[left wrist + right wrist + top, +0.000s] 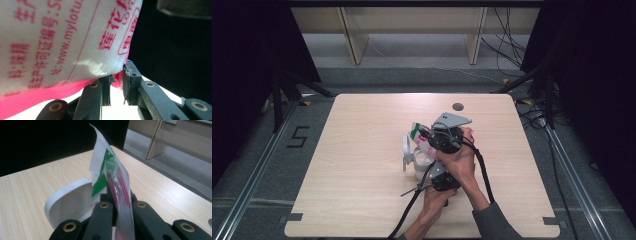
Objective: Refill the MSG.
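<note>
So the plastic bag (424,137) with pink print is held up over the middle of the table (362,150), just above a white container (418,165) whose lid (67,202) stands open beside it. In the right gripper view the bag's clear top strip with red lines and a green patch (117,182) is squeezed between the right gripper (120,206) jaws. The left gripper (116,87) nips the bag's pink bottom corner (116,81) between its nearly closed jaws.
</note>
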